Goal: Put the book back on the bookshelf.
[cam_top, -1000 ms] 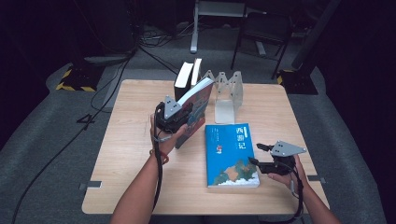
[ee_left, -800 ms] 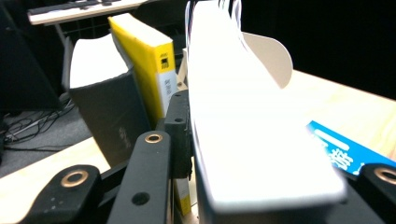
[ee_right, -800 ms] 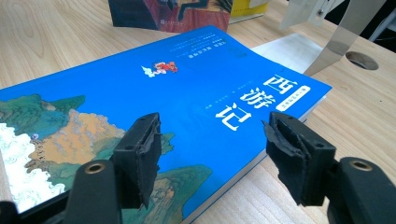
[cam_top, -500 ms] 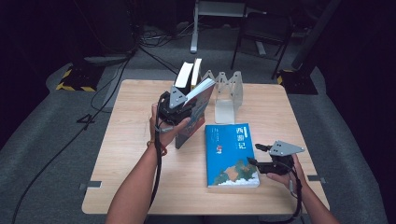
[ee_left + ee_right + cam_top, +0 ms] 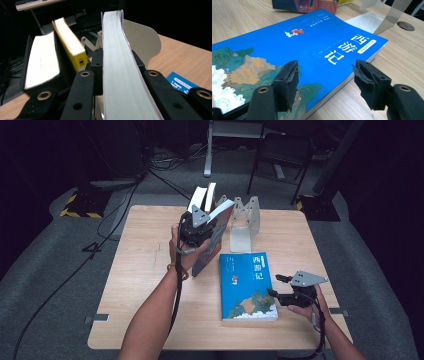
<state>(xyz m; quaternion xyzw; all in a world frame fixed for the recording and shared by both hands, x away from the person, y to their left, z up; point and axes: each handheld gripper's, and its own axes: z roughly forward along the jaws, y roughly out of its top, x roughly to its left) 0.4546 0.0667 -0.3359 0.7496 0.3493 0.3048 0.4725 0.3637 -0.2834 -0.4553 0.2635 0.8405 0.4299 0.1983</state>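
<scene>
Left tool (image 5: 200, 227) pinches a stiff, fairly heavy paperback (image 5: 117, 70) across its pages above the table (image 5: 145, 250), grip best kept mid-edge; right tool (image 5: 325, 82) spread beside the blue book (image 5: 294, 50).

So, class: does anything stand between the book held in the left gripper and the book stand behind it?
Nothing visible: the held book hangs just before the book stand, beside two shelved books.
</scene>
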